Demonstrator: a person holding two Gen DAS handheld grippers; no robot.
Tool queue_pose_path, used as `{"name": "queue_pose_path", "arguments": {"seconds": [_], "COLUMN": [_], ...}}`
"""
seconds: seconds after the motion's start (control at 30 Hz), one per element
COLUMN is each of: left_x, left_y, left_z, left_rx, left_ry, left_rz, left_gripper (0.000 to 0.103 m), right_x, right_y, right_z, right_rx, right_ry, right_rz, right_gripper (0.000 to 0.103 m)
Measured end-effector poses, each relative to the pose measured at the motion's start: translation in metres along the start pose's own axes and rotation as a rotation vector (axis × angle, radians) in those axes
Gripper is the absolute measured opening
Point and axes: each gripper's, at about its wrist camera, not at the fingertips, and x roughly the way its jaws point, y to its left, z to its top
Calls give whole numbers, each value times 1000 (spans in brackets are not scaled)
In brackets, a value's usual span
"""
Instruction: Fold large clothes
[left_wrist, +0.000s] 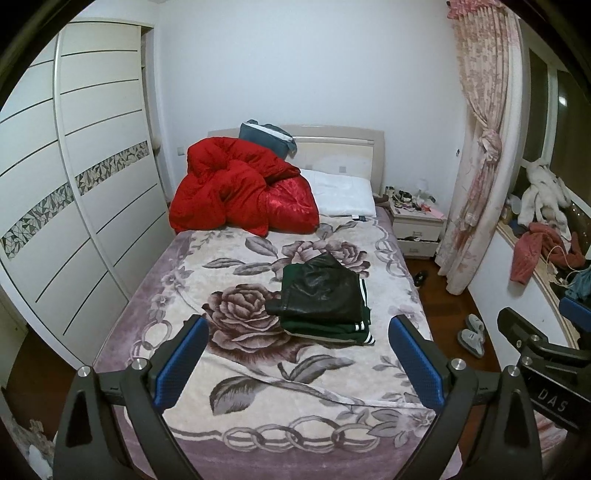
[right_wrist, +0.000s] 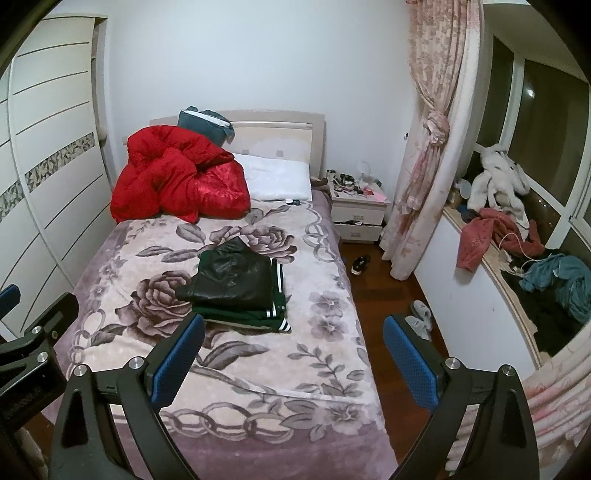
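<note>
Both tools hang wide and empty above the bed's (left_wrist: 122, 332) foot, the folded black-and-green clothes stack (left_wrist: 325, 299) lying ahead mid-bed, the left tool (left_wrist: 295, 362) facing it more squarely than the right tool (right_wrist: 293, 356).

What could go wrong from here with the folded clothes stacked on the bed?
1. The black leather jacket lies skewed on the folded green garment, its sleeve end overhanging; a careless lift could unfold both.
2. The stack sits on a plush floral blanket, so jaws might pinch blanket too.
3. Both the left gripper and right gripper are open, empty and close together, and could collide.
</note>
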Motion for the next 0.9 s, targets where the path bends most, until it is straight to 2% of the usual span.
{"name": "queue_pose_path", "arguments": {"seconds": [0.9], "left_x": [-1], "left_y": [0], "left_z": [1], "left_rx": [-2], "left_ry": [-3], "left_rz": [1], "left_gripper": [100], "right_x": [3], "right_y": [6], "right_z": [1], "right_rx": [7], "right_ry": [-3], "right_rz": [3], "right_gripper": [99]}}
